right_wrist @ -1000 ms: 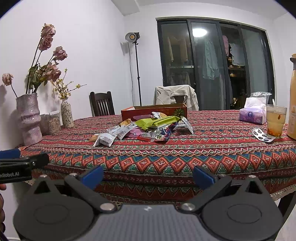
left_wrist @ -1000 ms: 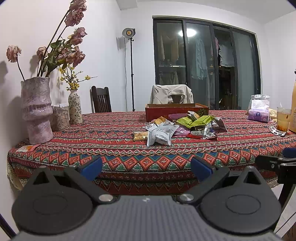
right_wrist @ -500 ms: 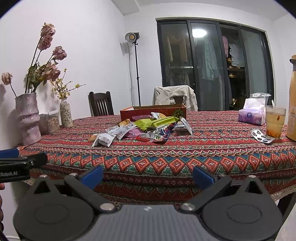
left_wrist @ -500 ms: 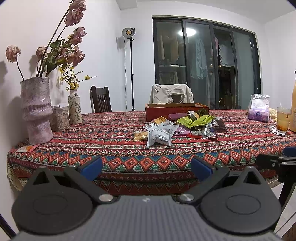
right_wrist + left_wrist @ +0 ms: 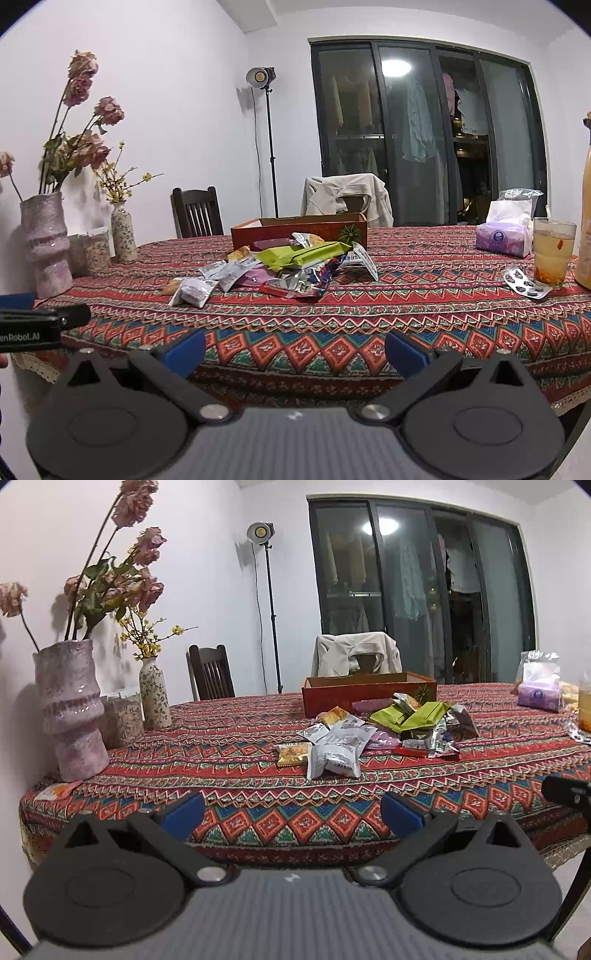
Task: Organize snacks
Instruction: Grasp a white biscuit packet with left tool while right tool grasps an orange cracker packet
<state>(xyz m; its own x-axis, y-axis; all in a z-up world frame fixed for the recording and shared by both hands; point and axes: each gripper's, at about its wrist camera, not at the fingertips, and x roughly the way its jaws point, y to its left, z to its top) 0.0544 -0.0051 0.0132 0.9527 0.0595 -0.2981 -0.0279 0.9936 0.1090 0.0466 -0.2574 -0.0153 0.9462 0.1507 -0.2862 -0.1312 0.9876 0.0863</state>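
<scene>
A heap of snack packets (image 5: 376, 734) lies mid-table on the patterned cloth, with white packets (image 5: 338, 753), green packets (image 5: 417, 714) and a small orange pack (image 5: 293, 755). It also shows in the right wrist view (image 5: 280, 266). A red-brown open box (image 5: 365, 696) stands just behind the heap; the right wrist view shows it too (image 5: 299, 230). My left gripper (image 5: 293, 814) is open and empty, in front of the table's near edge. My right gripper (image 5: 295, 350) is open and empty, also short of the edge.
A tall pink vase (image 5: 72, 709), jars and a small vase (image 5: 155, 698) stand at the left. A tissue pack (image 5: 504, 236), a glass of drink (image 5: 552, 256), a pill blister (image 5: 524, 282) and a bottle (image 5: 585, 221) stand at the right. Chairs stand behind the table.
Both grippers have risen slightly and eased toward the table; both stay open. The snacks have not moved.
</scene>
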